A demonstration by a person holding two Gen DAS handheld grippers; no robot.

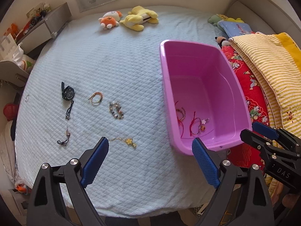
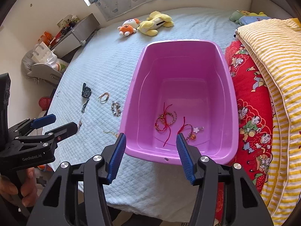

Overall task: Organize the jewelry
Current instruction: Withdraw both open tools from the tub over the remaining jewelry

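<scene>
A pink plastic tub (image 1: 199, 67) (image 2: 222, 71) sits on the pale blue bedspread. It holds a red woven bracelet (image 2: 166, 121) and a red cord charm bracelet (image 2: 190, 130) (image 1: 196, 125). On the bedspread to its left lie a black watch (image 1: 67, 93) (image 2: 86, 92), an orange braided bracelet (image 1: 96, 98), a beaded bracelet (image 1: 116, 110), a dark cord (image 1: 69, 110), a small tassel charm (image 1: 64, 138) and a yellow flower chain (image 1: 128, 141). My left gripper (image 1: 150, 158) is open and empty above the bedspread near the flower chain. My right gripper (image 2: 150, 156) is open and empty at the tub's near rim.
Plush toys (image 1: 129, 17) lie at the far side of the bed. Folded red and yellow striped quilts (image 2: 263, 86) are stacked right of the tub. A bedside shelf with clutter (image 1: 35, 28) stands at the left. A small ring (image 1: 27, 98) lies near the left bed edge.
</scene>
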